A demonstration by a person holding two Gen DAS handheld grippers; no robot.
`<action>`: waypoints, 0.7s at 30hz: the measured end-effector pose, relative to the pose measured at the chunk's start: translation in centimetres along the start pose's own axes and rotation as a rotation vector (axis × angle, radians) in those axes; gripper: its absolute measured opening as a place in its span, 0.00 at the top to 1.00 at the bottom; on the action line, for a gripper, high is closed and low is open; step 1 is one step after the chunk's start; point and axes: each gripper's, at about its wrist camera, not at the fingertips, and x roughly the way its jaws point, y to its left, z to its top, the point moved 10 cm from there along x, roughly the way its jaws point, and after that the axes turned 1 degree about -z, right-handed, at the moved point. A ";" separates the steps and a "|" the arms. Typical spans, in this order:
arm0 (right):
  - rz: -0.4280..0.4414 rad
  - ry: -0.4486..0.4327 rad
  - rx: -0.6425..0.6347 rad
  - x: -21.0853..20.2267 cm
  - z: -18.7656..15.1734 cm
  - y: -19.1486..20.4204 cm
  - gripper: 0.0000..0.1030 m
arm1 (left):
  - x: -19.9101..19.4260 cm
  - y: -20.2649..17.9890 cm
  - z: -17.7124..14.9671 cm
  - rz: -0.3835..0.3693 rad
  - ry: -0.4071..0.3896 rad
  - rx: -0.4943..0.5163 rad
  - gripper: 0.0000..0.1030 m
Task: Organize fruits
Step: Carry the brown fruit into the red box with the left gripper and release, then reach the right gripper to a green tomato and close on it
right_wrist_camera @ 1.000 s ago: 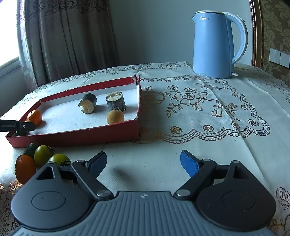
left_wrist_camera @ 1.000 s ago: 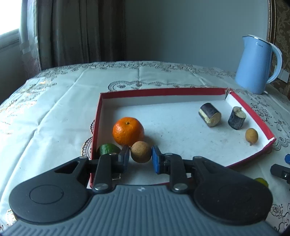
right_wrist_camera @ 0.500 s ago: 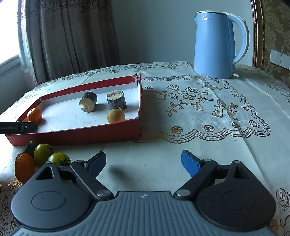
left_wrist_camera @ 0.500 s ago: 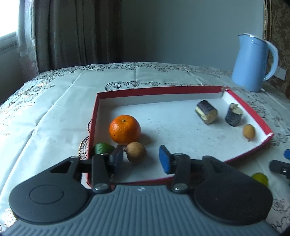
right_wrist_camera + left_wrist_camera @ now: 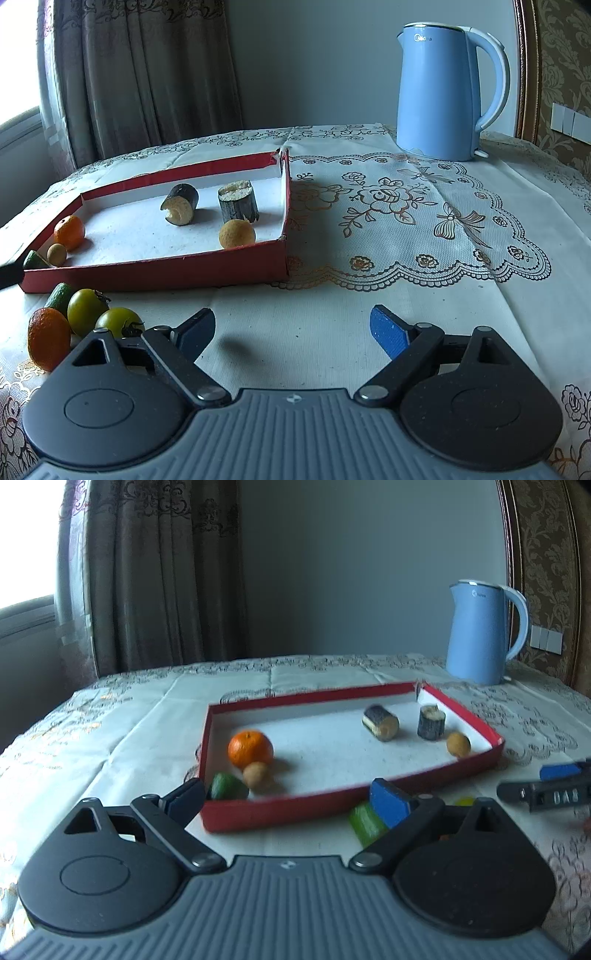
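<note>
The small round brown fruit (image 5: 255,774) has just been released ahead of the left tongs (image 5: 291,797), jaws just opened wide and empty. The right tongs (image 5: 293,328) are held wide, empty; next, the loose green tomatoes (image 5: 86,312) beside them are probably to be grasped

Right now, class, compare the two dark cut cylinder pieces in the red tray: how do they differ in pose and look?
The left piece lies on its side; the right piece stands upright. The left piece turns its pale cut face toward the camera; the right piece shows its pale cut face on top. The right piece stands next to a small round yellow fruit; the left piece has bare tray floor around it. Both have dark skin and pale flesh.
</note>
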 end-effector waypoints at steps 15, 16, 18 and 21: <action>-0.010 0.006 -0.017 0.1 -0.1 0.1 0.10 | 2.3 2.7 -4.0 0.057 0.155 -0.093 0.03; -0.010 0.006 -0.017 0.1 -0.1 0.2 0.10 | 2.4 2.7 -4.1 0.053 0.167 -0.100 0.03; -0.009 0.006 -0.017 0.0 -0.1 0.2 0.10 | 2.6 2.9 -4.2 0.057 0.181 -0.114 0.01; -0.006 0.004 -0.013 0.0 0.0 0.1 0.10 | 2.9 3.0 -4.2 0.054 0.191 -0.123 0.00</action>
